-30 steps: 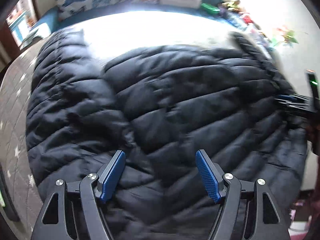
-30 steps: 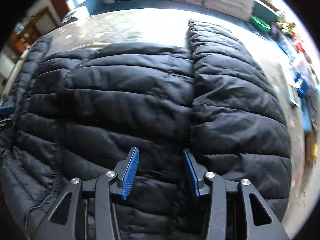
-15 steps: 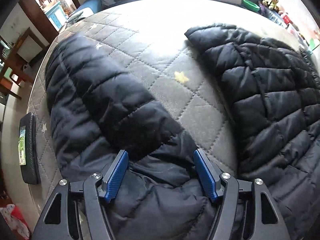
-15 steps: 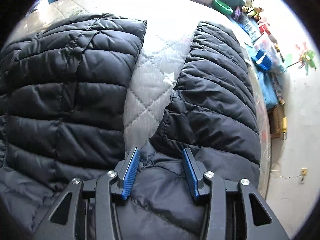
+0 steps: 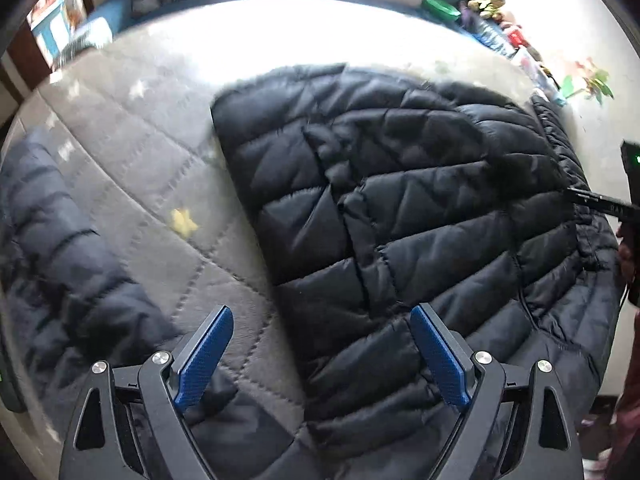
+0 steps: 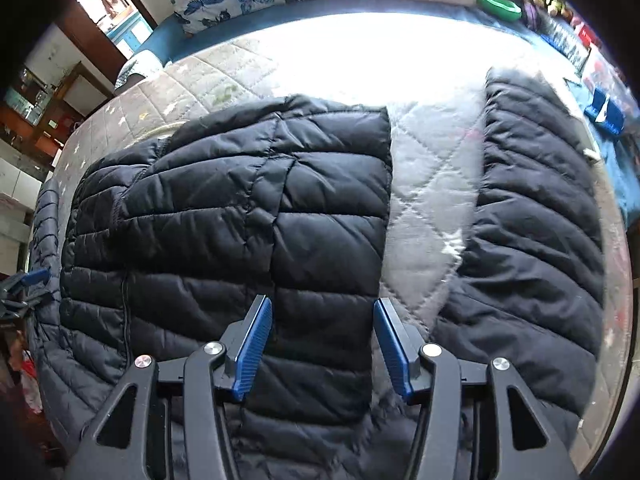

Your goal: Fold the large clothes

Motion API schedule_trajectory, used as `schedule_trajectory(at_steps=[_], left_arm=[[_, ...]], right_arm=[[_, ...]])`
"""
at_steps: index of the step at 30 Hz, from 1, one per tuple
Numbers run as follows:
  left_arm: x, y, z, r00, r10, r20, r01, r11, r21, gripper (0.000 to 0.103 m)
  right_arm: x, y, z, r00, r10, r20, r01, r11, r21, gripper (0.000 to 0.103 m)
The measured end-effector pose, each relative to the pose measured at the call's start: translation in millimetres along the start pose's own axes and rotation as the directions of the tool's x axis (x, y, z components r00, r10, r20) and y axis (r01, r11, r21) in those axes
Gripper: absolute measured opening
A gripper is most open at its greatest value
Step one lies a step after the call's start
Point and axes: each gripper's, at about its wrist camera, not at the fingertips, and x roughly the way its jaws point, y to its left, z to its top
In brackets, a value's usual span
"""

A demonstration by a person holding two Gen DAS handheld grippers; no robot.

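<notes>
Black puffer jacket (image 5: 420, 216) lies spread on the quilted mattress (image 5: 160, 184), body centred, one sleeve (image 5: 60, 264) lying out at 9 o'clock in my left view, the other sleeve (image 6: 536, 240) at 3 o'clock in the right view, bare quilt between each sleeve and the body. I read this as the sleeve-fold step, not yet started: both sleeves lie out flat. Left gripper (image 5: 320, 360) is opening, jaws wide, nothing pinched; it hovers over the body's edge near the armpit. Right gripper (image 6: 322, 344) is opening too, at a medium gap, pads clear of the fabric, above the body's 3 o'clock edge. Next I'd shift each gripper outward to its sleeve, pinch near the cuff, and carry it across the body. Padding is slippery, so bite deep.
</notes>
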Motion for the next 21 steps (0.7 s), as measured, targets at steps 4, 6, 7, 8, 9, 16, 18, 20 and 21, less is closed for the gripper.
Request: schedule_trajectory(at_steps=[4,6,7,8,9,16,18,20,21], left_arm=[[25,9,7,0.998,-0.056,-0.023,0.055,0.997,-0.048,0.094],[24,3,10,0.998,-0.057,0.008,0.057,0.998,-0.002,0.066],[23,-1,12,0.999,-0.053,0.009,0.053,0.998,0.019,0.062],[26,-2,16,0.999,-0.037,0.016,0.037,0.999,0.024,0.053],[25,-4,16,0.999,-0.025,0.024,0.024,0.999,0.032,0.043],[-27,-2,43,0.982,0.022,0.186,-0.024,1.0,0.008,0.023],[-46,-3,54,0.968,0.052,0.245,-0.057,0.998,0.012,0.023],[-65,-2,70,0.953,0.058,0.298,-0.061,0.998,0.004,0.022],[-73,1,78,0.948,0.045,0.316,-0.047,0.999,-0.001,0.022]], right_arm=[[16,-2,5,0.999,0.03,-0.043,-0.03,1.0,-0.004,0.058],[21,1,8,0.998,0.021,-0.052,-0.023,0.999,-0.033,0.058],[24,4,11,0.999,0.01,-0.05,-0.012,0.999,-0.048,0.054],[23,8,12,0.999,0.0,-0.042,-0.003,0.998,-0.067,0.05],[22,14,13,0.999,-0.014,-0.033,0.011,0.996,-0.083,0.039],[-19,47,32,0.993,-0.048,0.108,0.063,0.989,-0.135,0.016],[-32,58,44,0.984,-0.053,0.168,0.078,0.987,-0.141,0.015],[-46,71,60,0.968,-0.062,0.242,0.099,0.985,-0.142,0.015],[-52,74,67,0.96,-0.056,0.273,0.095,0.987,-0.131,0.015]])
